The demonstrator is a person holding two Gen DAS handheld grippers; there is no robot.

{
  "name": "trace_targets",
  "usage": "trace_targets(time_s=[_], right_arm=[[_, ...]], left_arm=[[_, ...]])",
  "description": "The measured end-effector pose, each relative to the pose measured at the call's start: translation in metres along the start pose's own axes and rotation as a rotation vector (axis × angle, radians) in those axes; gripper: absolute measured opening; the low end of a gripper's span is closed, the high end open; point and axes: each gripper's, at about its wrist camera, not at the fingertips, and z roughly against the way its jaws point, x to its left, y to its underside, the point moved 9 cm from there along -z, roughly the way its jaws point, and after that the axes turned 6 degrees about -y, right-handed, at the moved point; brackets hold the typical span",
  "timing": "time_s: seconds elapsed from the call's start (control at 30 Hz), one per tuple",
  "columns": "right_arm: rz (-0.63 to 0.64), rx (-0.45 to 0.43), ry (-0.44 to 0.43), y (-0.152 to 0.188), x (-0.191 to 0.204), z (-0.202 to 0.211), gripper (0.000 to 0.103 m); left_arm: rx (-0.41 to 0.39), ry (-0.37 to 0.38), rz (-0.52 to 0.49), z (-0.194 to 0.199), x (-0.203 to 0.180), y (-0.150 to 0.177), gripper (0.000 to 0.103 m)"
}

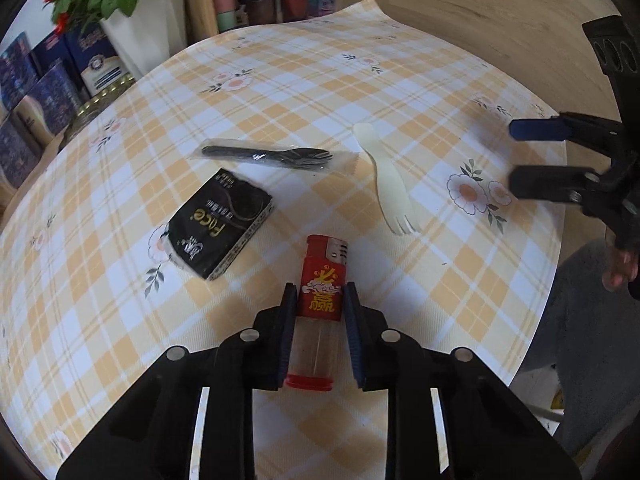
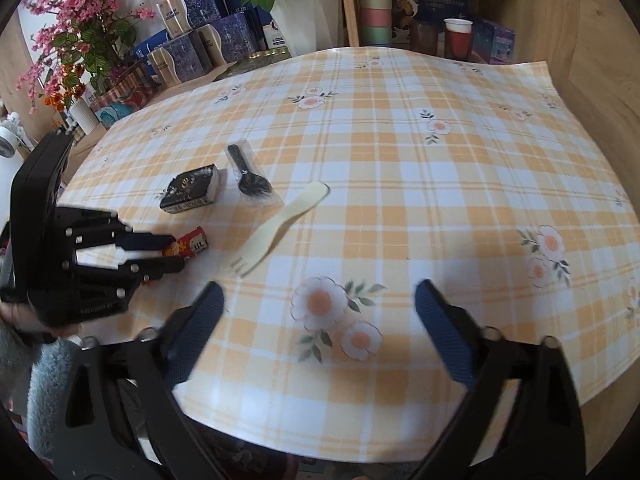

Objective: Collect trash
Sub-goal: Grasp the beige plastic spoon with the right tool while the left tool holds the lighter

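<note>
On the orange-and-white checked tablecloth (image 1: 400, 80), a black tissue packet (image 1: 220, 224), a black plastic fork in a clear wrapper (image 1: 276, 156) and a cream plastic spork (image 1: 386, 184) lie mid-cloth. Near the front edge, the left gripper (image 1: 319, 300) is clamped on the red lighter (image 1: 322, 280), so this looks like the pickup step. The right gripper (image 2: 320, 300) hovers with jaws apart and empty; next probably lift the lighter clear.

The left gripper (image 1: 319, 292) points steeply down toward the near edge of the table, its two blue-padded fingers (image 1: 286, 320) closed in against the sides of a red lighter (image 1: 322, 280). The right gripper (image 2: 320, 300) also tilts downward over the table's near edge, its fingers (image 2: 440, 320) spread wide apart with nothing between them. A hand (image 1: 620, 268) grips its handle.
</note>
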Motion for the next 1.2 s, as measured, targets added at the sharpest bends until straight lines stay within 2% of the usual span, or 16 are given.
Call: trace_targets(time_s=[0.07, 0.13, 0.23, 0.33, 0.43, 0.57, 0.7, 0.73, 0.77, 0.93, 1.2], right_arm=[[-0.019, 0.016, -0.018, -0.003, 0.001, -0.009, 0.070], [-0.044, 0.022, -0.055, -0.007, 0.006, -0.018, 0.057], [-0.078, 0.040, -0.103, -0.013, 0.016, -0.035, 0.048], [-0.109, 0.052, -0.120, -0.020, 0.024, -0.050, 0.044], [-0.144, 0.063, -0.088, -0.026, 0.025, -0.063, 0.034], [-0.184, 0.078, -0.030, -0.031, 0.023, -0.077, 0.028], [-0.147, 0.080, 0.027, -0.034, 0.028, -0.080, 0.024], [-0.139, 0.080, 0.027, -0.034, 0.030, -0.081, 0.018], [-0.133, 0.078, 0.026, -0.034, 0.031, -0.081, 0.006], [-0.103, 0.048, 0.006, -0.034, 0.039, -0.071, 0.007], [-0.057, -0.009, -0.046, -0.027, 0.051, -0.026, 0.007]], left_arm=[[-0.007, -0.015, 0.041, 0.004, 0.003, 0.006, 0.023], [-0.003, -0.010, 0.106, 0.009, 0.008, 0.015, 0.023], [-0.019, 0.010, 0.210, 0.020, 0.017, 0.025, 0.023], [-0.055, 0.031, 0.349, 0.036, 0.034, 0.038, 0.023], [-0.086, 0.047, 0.449, 0.051, 0.046, 0.050, 0.023], [-0.116, 0.040, 0.508, 0.069, 0.057, 0.062, 0.023], [-0.140, 0.043, 0.552, 0.084, 0.066, 0.073, 0.023], [-0.146, 0.040, 0.558, 0.088, 0.066, 0.075, 0.023], [-0.150, 0.039, 0.562, 0.091, 0.067, 0.077, 0.023], [-0.158, 0.053, 0.570, 0.100, 0.062, 0.086, 0.023], [-0.144, 0.091, 0.557, 0.109, 0.043, 0.099, 0.023]])
